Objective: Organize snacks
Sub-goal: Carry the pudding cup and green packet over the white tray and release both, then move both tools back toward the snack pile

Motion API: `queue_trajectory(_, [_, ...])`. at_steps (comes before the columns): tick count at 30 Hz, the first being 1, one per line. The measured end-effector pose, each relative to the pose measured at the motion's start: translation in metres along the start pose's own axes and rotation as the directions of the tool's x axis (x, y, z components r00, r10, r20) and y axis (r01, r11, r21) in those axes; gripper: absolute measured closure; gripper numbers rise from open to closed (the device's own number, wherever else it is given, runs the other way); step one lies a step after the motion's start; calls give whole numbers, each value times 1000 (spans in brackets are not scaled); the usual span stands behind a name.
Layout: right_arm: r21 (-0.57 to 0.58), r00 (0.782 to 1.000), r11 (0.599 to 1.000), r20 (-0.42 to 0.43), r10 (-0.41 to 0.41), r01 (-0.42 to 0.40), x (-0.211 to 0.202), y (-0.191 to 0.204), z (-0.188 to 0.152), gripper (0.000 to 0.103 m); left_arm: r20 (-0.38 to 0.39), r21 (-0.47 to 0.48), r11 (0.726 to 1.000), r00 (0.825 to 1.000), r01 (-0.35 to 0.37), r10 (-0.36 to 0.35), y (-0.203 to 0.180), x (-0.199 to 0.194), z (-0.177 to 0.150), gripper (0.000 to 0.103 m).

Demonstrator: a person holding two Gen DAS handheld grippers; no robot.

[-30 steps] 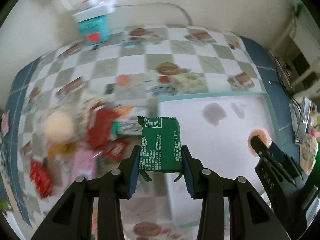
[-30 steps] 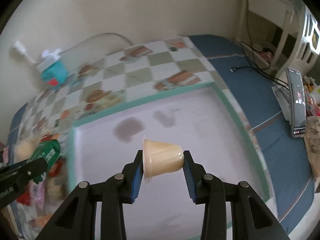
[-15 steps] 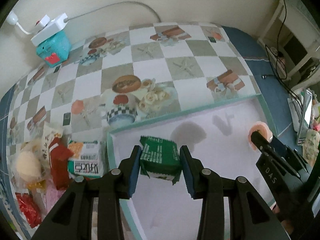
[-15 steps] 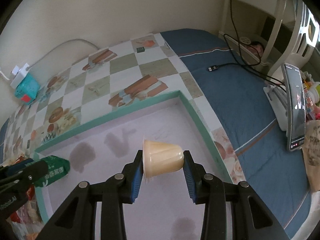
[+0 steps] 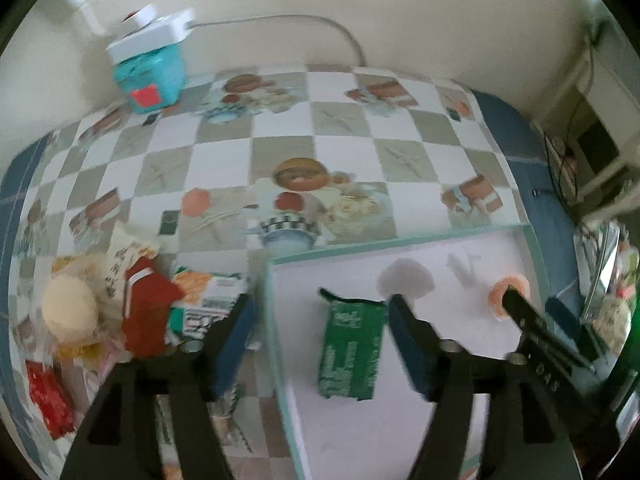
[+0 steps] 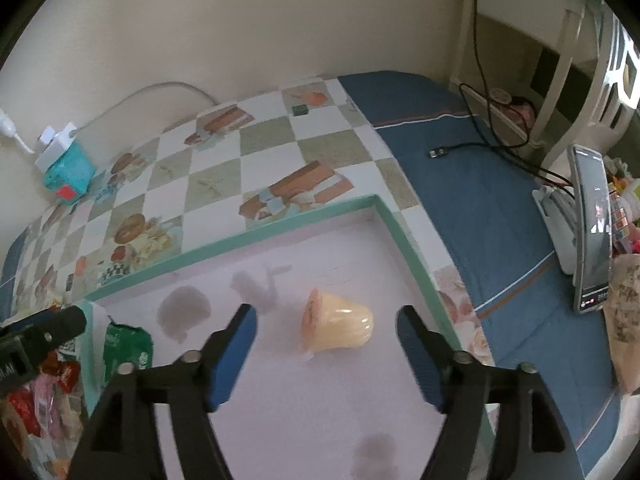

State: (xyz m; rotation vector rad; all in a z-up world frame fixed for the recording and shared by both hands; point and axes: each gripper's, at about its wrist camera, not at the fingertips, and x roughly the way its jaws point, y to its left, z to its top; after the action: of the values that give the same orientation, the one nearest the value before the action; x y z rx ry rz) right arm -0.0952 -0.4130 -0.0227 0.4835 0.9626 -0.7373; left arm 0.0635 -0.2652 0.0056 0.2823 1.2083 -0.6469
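The green snack packet [image 5: 348,348] lies loose inside the white tray with the teal rim [image 5: 400,240], near its left wall. My left gripper [image 5: 320,302] straddles it with jaws opening and neither pad pressing on it. The pale orange jelly cup [image 6: 336,326] lies on its side on the tray [image 6: 240,240] floor, free between the opening jaws of my right gripper [image 6: 326,314]. In the left wrist view the right gripper [image 5: 520,312] shows at the right with the jelly cup [image 5: 510,294] behind it. The green packet [image 6: 126,346] and left gripper [image 6: 40,336] appear at the far left of the right wrist view.
A pile of loose snacks [image 5: 144,312] lies on the checked tablecloth left of the tray. A teal box topped by a white power strip [image 5: 150,76] stands by the wall. Right of the tray are blue cloth, a black cable [image 6: 480,148] and a phone on a stand [image 6: 592,228].
Both grippers went from shut to open. The green packet left the left pads and the jelly cup left the right pads; both now lie in the tray.
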Motion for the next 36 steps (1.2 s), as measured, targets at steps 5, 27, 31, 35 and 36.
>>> queue_trajectory(5, [-18,1000,1000,21,12,-12,-12,11,-5,0,42,-102,994,998,-43,47,34,-14,-4,11])
queue_trajectory(27, [-113,995,991,65,81,-73,-125,134,-82,0,230,-392,907,938,-156,260,171,-136,-120,4])
queue_trajectory(31, [-123,993,987,41,110,-104,-138,157,-99,0,193,-410,894,941,-180,278,194,-146,-144,4])
queue_trajectory(35, [-151,993,981,3,121,-119,-144,177,-117,0,124,-410,889,954,-203,275,212,-144,-163,4])
queue_trajectory(36, [-167,991,977,-21,130,-132,-143,185,-123,0,112,-408,889,955,-207,274,215,-142,-167,4])
